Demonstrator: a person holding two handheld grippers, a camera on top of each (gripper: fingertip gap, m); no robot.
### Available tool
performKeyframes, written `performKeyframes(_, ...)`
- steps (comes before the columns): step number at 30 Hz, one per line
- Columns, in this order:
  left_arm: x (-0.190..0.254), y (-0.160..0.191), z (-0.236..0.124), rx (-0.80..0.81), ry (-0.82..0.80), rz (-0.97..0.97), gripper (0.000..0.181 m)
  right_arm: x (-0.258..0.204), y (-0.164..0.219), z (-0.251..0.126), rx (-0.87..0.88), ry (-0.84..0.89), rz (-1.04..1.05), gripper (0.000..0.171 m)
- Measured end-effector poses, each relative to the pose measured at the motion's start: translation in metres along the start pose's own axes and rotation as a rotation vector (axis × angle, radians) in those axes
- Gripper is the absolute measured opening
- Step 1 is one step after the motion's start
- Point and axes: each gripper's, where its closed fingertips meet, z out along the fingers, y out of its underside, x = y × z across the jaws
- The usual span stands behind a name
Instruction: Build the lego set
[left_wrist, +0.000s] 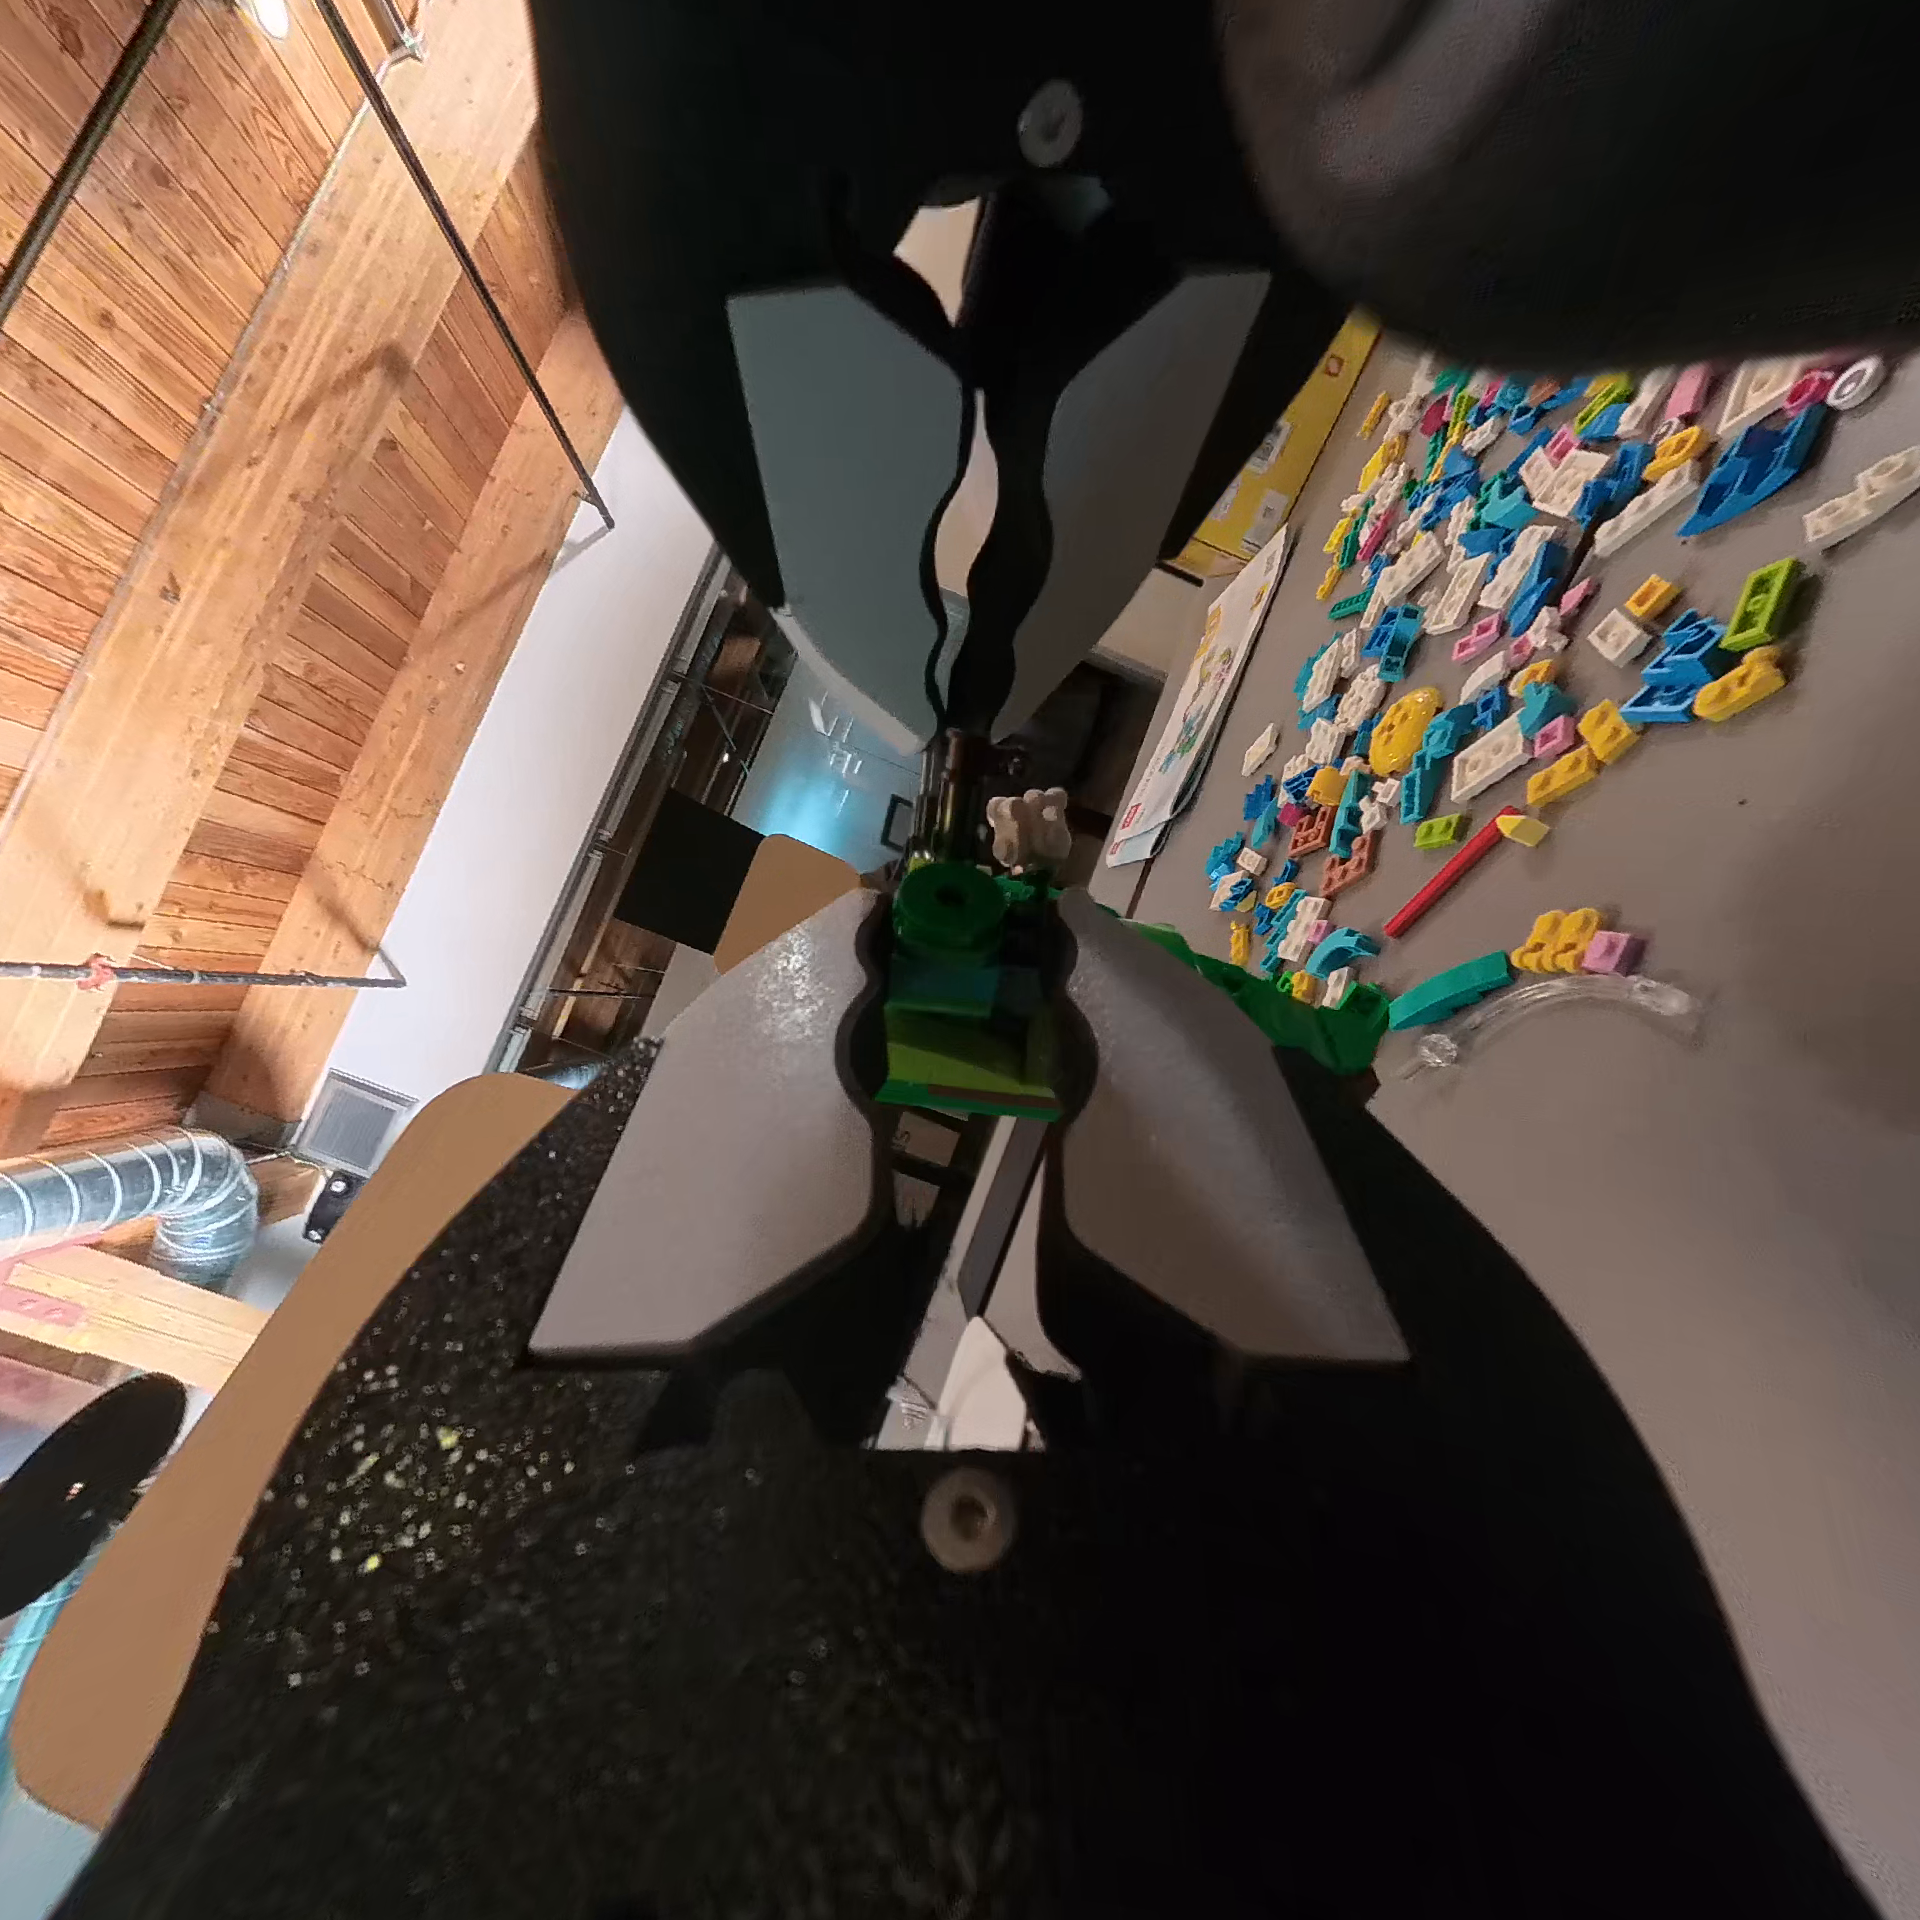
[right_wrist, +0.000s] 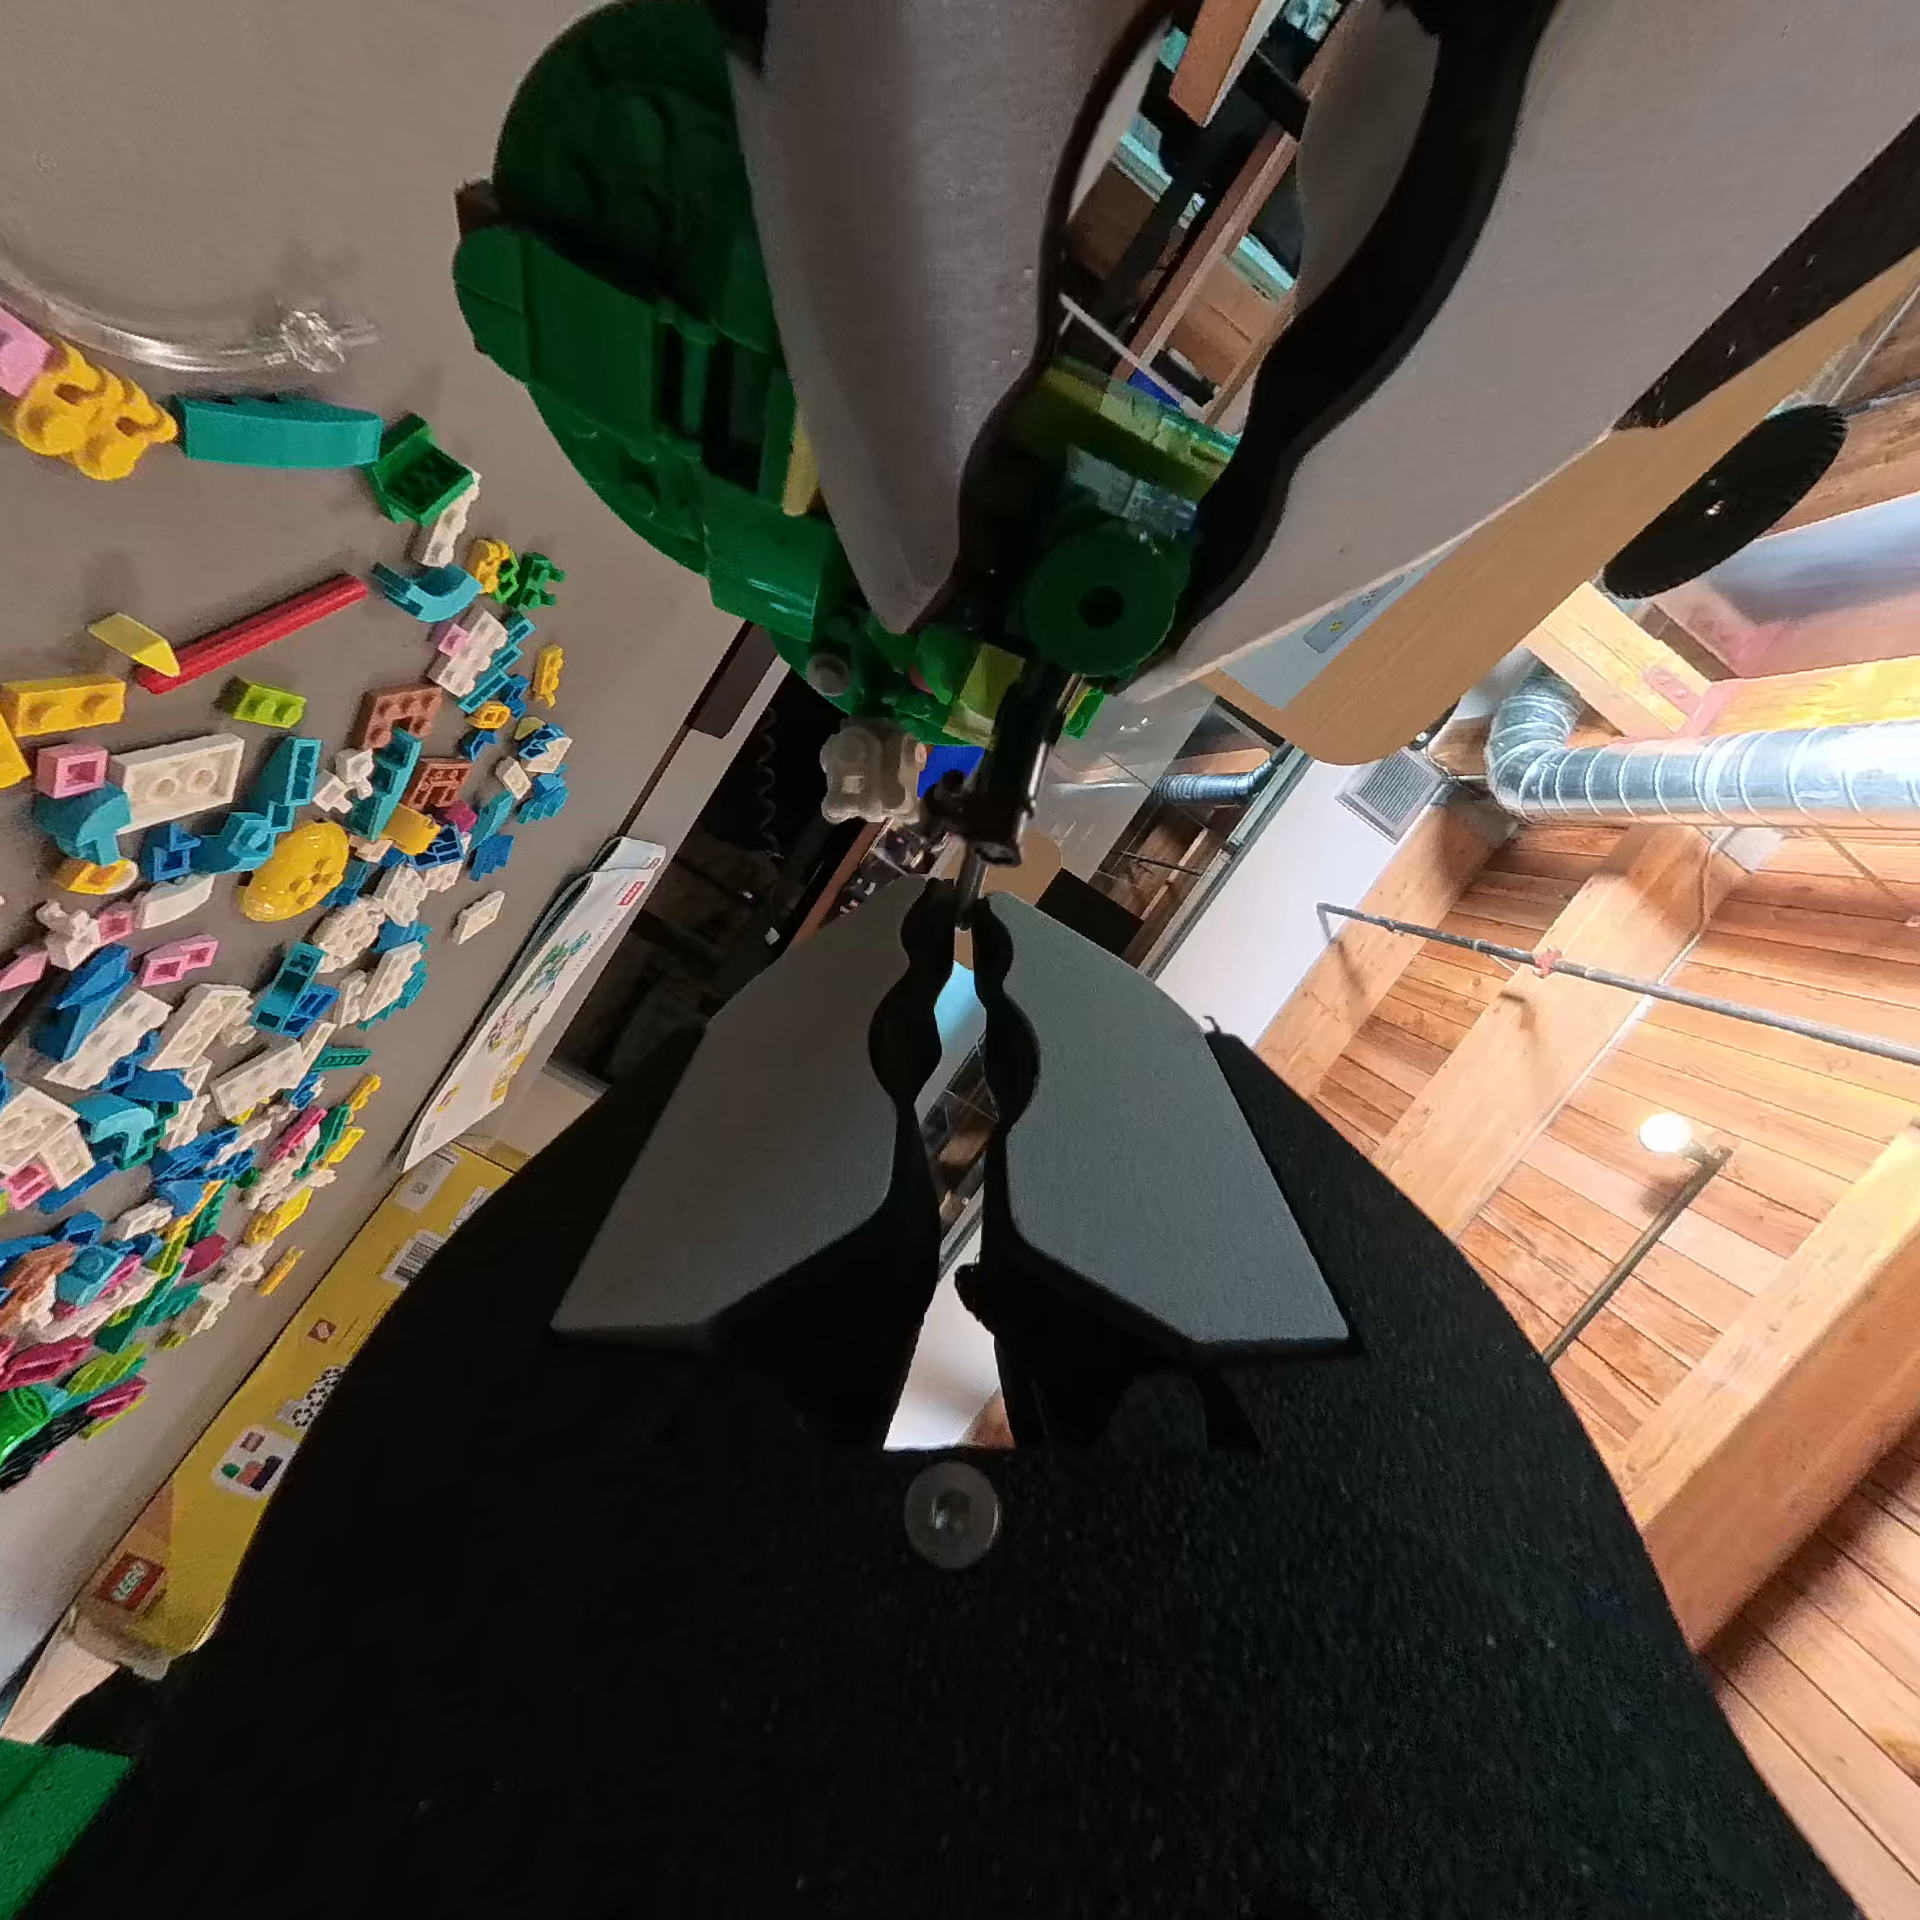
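L gripper (left_wrist: 971, 997) clamped on green lego build (left_wrist: 961, 1029), held up off grey table (left_wrist: 1662, 1143). R gripper (right_wrist: 961, 914) facing it tip-to-tip, pinched on thin dark rod (right_wrist: 1003, 790) sticking out of build by the white flower piece (right_wrist: 868, 779). Loose bricks (left_wrist: 1507, 623) + yellow box (right_wrist: 312, 1382) on table.

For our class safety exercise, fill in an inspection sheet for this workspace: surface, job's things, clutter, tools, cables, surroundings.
Surface: grey table.
Job's things: green Lego model; thin dark rod; loose bricks; instruction booklet.
Clutter: yellow box.
Tools: left tool shut on the model; right tool pinching the rod's tip.
Cables: nothing seen.
Surroundings: wooden ceiling, metal duct.
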Motion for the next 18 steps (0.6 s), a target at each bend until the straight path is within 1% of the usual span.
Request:
performKeyframes(6, -0.001, -0.003, -0.001, 0.008, -0.016, 0.035, 0.027, 0.001, 0.0, -0.003, -0.006, 0.007, 0.009, 0.003)
performKeyframes(18, 0.002, -0.013, -0.004, 0.022, -0.049, 0.19, 0.026, 0.0, -0.003, -0.013, 0.019, 0.043, 0.014, 0.003)
